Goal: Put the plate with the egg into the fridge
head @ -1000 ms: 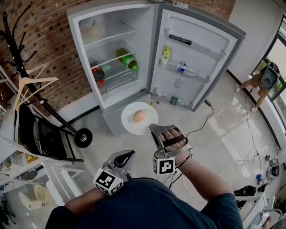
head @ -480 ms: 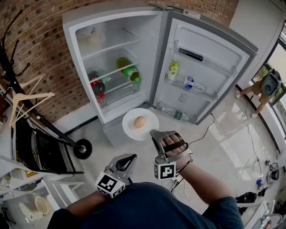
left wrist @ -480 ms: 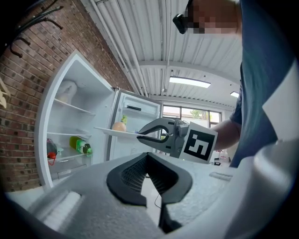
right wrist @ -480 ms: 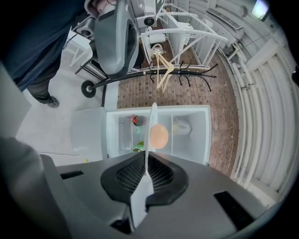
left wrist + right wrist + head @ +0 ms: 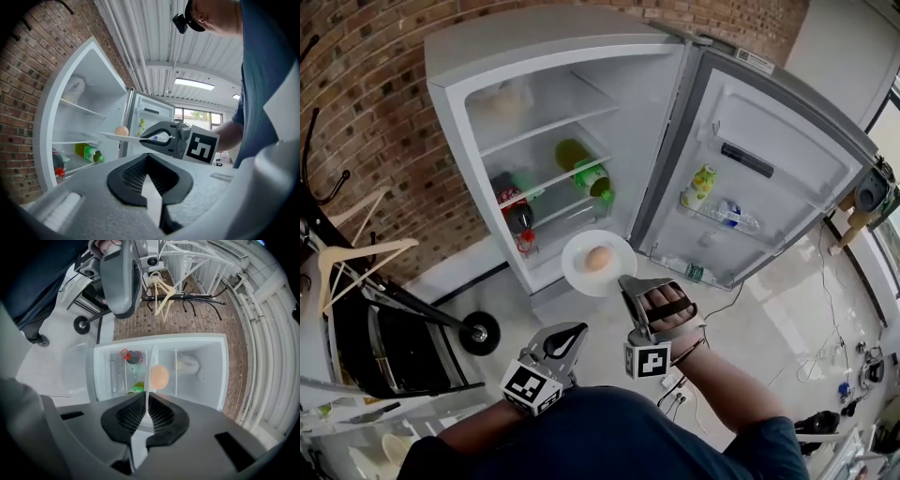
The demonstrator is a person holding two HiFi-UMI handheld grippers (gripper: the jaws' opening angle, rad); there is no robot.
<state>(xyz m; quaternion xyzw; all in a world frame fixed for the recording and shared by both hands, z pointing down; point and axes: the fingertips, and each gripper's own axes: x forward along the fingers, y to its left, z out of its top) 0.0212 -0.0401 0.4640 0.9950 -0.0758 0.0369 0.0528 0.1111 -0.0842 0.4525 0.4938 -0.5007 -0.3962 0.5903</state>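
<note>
My right gripper (image 5: 624,280) pinches the plate (image 5: 579,273) by its rim, egg (image 5: 598,259) on top, before the open fridge (image 5: 487,52); my left gripper (image 5: 570,330) is closed, empty.

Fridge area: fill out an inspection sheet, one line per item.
Surface: fridge open; top shelf holds a pale bundle.
Job's things: plate with egg, held level in front of the fridge, not yet inside.
Clutter: green bottle and dark bottle on shelves; small bottles in door.
Tongs: right tongs shut on plate rim; left tongs shut, empty.
Cables: cable across floor by door.
Surroundings: brick wall; black rack at left.
</note>
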